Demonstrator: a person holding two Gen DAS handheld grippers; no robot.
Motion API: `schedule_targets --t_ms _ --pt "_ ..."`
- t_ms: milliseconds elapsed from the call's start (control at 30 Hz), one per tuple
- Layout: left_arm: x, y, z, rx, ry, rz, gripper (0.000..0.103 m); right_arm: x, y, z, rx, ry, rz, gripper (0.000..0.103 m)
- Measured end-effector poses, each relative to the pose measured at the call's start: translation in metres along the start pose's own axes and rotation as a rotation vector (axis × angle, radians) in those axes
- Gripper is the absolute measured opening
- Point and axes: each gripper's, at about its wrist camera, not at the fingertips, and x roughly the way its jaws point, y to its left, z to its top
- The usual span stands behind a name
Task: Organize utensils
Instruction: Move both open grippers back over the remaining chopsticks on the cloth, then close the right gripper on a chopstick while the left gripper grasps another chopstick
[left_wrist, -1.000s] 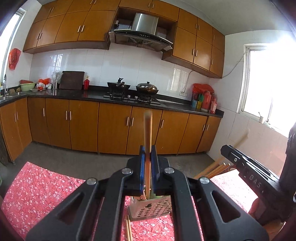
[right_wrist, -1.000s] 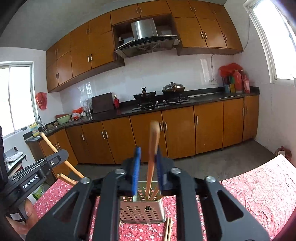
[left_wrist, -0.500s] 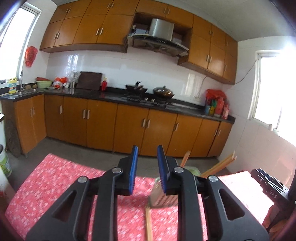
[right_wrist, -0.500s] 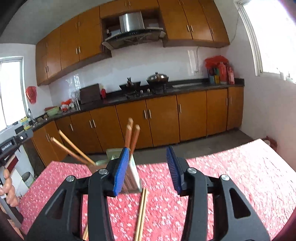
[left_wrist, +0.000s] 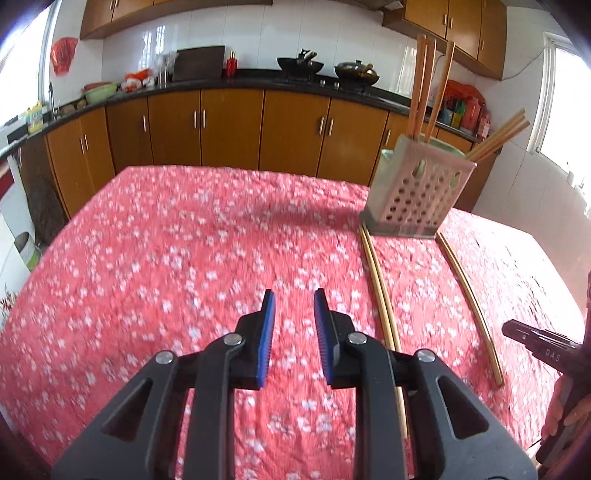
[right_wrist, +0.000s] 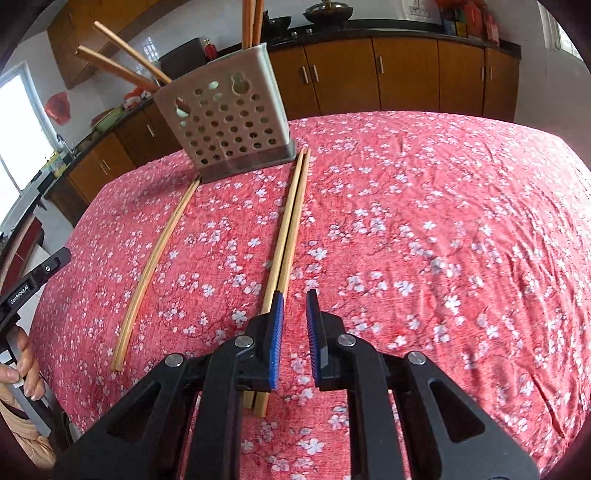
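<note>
Presenting the left gripper above the red flowered tablecloth, pointing downward. Showing a narrow gap between its blue pads, gripping nothing, with only cloth visible between the fingers. Noting the left pair of chopsticks lying flat just outside that gripper's right finger, running from under the finger's base forward to the near left corner of the holder. Noting the right pair of chopsticks lying farther out on the same side, well apart from the fingers, ending at the holder's other near corner.

Presenting the right gripper low over the cloth, tilted downward. Closing its jaws at this moment, with a slim gap remaining and nothing between the pads. Finding the right pair of chopsticks passing beneath this gripper's left finger, not between the two fingers; contact cannot be judged.

Locating the holder ahead of both grippers: beyond and right of the left fingers, beyond and left of the right fingers, standing on the cloth. Recording upright chopsticks sticking out of its top and leaning chopsticks slanting out over one side.

Observing a hand at the edge of the right wrist view, wrapping the left gripper's handle.
</note>
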Motion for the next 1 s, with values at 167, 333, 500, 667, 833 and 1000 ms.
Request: schedule_targets --t_ms 167,333,500,667,833,1000 --pt "0.004 -0.008 -0.008 0.003 0.028 -0.020 0.023 0.016 0.012 -0.001 -0.024 0.039 -0.012 0.013" --pt "0.009 -0.020 -0.009 0.019 0.052 -0.052 0.023 0.023 0.009 0.001 -0.053 0.032 -0.069 0.009" --pt "0.019 -0.033 -0.012 0.041 0.103 -0.125 0.023 0.014 -0.017 0.003 0.012 0.001 -0.142 0.008" --pt "0.032 -0.052 -0.021 0.078 0.164 -0.192 0.021 0.007 -0.044 0.003 0.077 -0.007 -0.168 0.008" --pt "0.040 -0.067 -0.027 0.124 0.196 -0.199 0.016 0.004 -0.048 0.000 0.077 -0.009 -0.170 0.008" --pt "0.050 -0.073 -0.030 0.149 0.221 -0.168 0.015 0.005 -0.045 -0.002 0.069 -0.010 -0.169 0.008"
